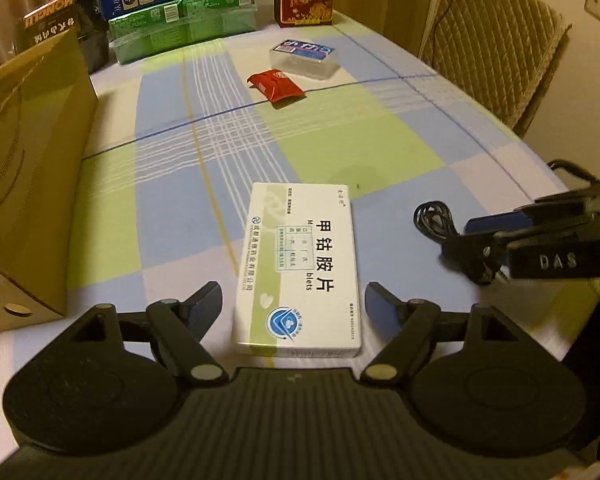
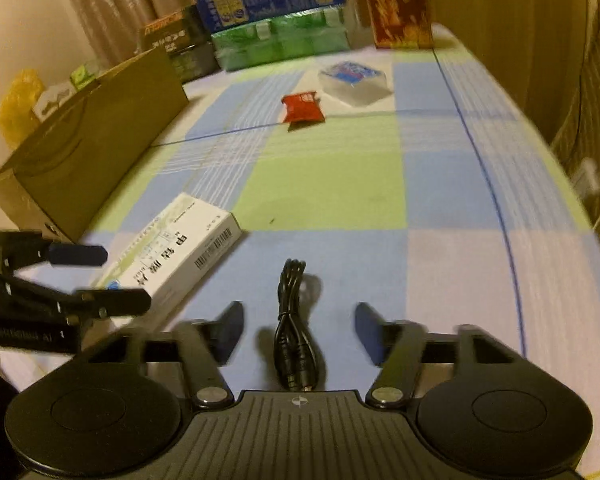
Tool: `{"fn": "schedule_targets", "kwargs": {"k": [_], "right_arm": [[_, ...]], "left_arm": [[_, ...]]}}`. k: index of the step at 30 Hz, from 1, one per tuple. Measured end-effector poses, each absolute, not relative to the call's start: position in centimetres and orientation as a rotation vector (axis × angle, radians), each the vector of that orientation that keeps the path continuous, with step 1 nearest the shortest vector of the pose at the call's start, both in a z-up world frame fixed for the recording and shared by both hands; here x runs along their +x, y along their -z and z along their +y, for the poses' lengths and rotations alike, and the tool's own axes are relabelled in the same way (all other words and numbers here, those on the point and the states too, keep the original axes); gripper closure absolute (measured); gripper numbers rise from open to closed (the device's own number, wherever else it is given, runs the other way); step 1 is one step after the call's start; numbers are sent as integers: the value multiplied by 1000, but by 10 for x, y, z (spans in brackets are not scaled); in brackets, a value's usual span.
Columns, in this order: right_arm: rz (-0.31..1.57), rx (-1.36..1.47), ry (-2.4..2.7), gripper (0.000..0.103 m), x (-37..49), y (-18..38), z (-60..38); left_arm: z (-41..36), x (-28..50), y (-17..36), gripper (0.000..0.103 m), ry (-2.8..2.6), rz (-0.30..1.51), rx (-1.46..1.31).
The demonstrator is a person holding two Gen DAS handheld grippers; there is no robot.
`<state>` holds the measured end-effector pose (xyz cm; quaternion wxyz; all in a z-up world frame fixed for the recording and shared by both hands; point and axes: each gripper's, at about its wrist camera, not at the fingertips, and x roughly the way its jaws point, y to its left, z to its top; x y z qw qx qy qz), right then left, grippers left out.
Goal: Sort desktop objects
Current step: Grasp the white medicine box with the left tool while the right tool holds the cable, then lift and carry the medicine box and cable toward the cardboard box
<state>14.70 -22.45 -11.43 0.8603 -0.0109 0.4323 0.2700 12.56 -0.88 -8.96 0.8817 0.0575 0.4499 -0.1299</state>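
Left wrist view shows our left gripper (image 1: pixel 294 300) spread wide, with the white medicine box (image 1: pixel 300 268) lying flat between its fingers, not pinched. We think the box is light and stiff, so we would squeeze its long sides. Our right gripper (image 2: pixel 298 330) is spread too, and the coiled black cable (image 2: pixel 296 344) lies loose between its fingers. It looks floppy; grab the bundle's middle. Only the right view shows the box's barcode end.

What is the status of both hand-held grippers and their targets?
Left hand-held gripper open, straddling white cardboard medicine box. Right hand-held gripper open, coiled black cable between fingers. Nothing in the way.
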Motion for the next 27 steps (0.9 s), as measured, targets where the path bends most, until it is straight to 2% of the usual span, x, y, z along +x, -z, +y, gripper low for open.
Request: {"fn": "schedule_targets", "kwargs": {"k": [6,8,15,17,19,23,27], "right_arm": [[830,-167,-610,45,138,124,-208],[811,-176,-616,55,138,125,-205],[767,-237,-594,70,135,131,-193],[762,-240,-587,83,134,131,-194],[760,-246,-585,90,134,130,-193],[760,-250,-592,94,133,130,-193],[763,-242,-592,94,132,130,-193]], "left_arm": [[4,124,96,28,270,850,70],[7,123,98,28,274,846,58],[7,127,103,27,302,826,37],[8,130,104,27,303,827,29],[8,133,106,27,300,830,12],[2,135,107,27,308,827,42],[-7,135,111,27,313,825,95]]}}
